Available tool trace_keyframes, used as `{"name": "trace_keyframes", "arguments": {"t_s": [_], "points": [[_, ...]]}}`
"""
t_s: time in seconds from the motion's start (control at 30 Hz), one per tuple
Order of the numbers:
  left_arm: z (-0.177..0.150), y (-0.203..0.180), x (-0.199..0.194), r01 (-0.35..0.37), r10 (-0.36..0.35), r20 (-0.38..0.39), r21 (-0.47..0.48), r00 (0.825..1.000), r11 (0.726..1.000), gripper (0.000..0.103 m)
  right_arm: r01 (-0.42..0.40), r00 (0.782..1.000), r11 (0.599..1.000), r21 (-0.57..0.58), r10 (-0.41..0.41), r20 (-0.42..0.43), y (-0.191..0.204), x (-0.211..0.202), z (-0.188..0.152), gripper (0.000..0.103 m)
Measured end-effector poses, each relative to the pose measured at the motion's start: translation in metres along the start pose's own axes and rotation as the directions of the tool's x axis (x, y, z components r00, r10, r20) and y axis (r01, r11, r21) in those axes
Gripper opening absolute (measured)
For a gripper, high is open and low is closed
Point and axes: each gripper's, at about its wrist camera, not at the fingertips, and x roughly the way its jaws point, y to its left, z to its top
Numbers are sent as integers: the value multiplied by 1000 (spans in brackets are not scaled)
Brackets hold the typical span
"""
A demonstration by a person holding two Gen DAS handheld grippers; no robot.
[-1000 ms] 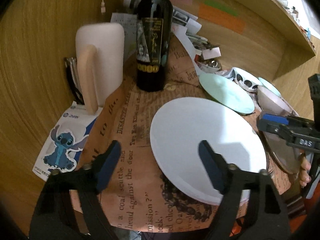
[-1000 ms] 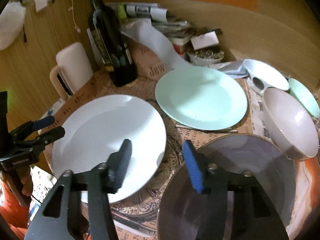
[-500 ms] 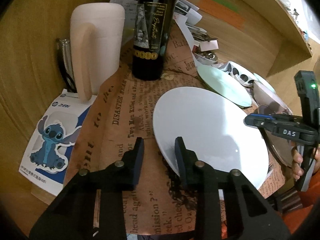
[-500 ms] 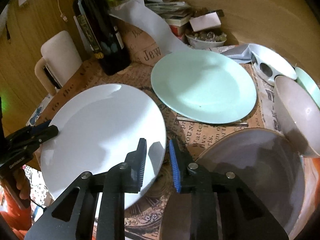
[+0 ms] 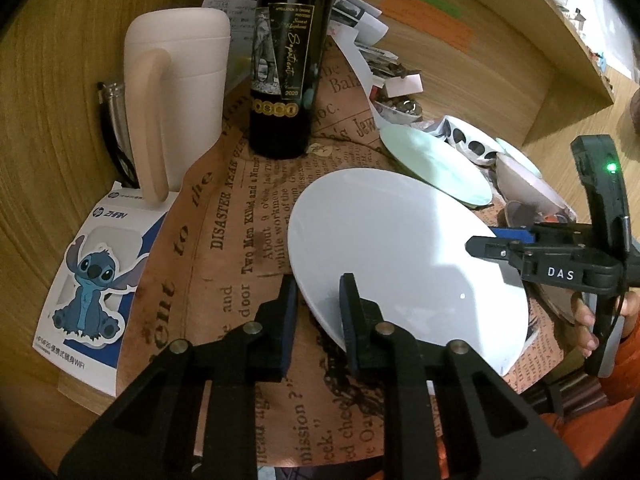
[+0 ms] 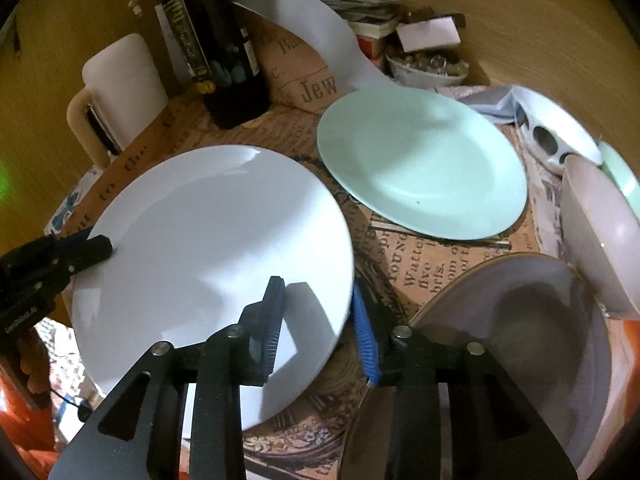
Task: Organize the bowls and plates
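Straddling the white plate's (image 5: 404, 264) rim, the left gripper (image 5: 318, 300) is closing and the right gripper (image 6: 318, 320) is opening (actual pad contact is hard to judge). That plate lies on the newspaper-print cloth (image 5: 240, 248); fisheye edges crop the brown bowl (image 6: 520, 340).

A dark wine bottle (image 5: 290, 72) stands beside a cream jug (image 5: 180, 84) (handle forward).

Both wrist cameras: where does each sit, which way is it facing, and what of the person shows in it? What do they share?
Left wrist: on the left gripper, angled down at the white plate's near-left rim, which sits between its closing jaws; the right gripper and fingers show at right.
Right wrist: on the right gripper, angled down at the plate's opposite rim, jaws opening around it; the left gripper shows at left.
Shared: white plate, green plate, wine bottle.
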Motion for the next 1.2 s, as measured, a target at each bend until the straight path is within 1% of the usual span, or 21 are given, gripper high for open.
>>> {"name": "trace_keyframes", "arguments": {"t_s": [0.1, 0.2, 0.47, 0.77, 1.0, 1.2], "points": [[0, -3, 0, -25, 25, 0, 7, 1000, 1000, 21, -12, 1000, 1000, 18, 12, 10, -3, -2, -1, 30], [0, -2, 1, -29, 29, -10, -11, 1000, 1000, 21, -35, 999, 998, 47, 33, 31, -7, -6, -1, 27], [2, -2, 2, -56, 56, -5, -48, 998, 997, 21, -36, 995, 998, 46, 31, 99, -2, -17, 2, 27], [11, -20, 1, -49, 50, 31, -8, 998, 999, 21, -19, 989, 997, 81, 6, 151, -14, -32, 5, 27], [21, -35, 6, -18, 18, 35, 4, 999, 1000, 21, -8, 983, 994, 107, -12, 183, -30, -47, 2, 27], [25, -54, 10, 13, -14, 45, 26, 999, 1000, 21, 9, 977, 991, 134, -38, 210, -46, -63, -8, 27]]}}
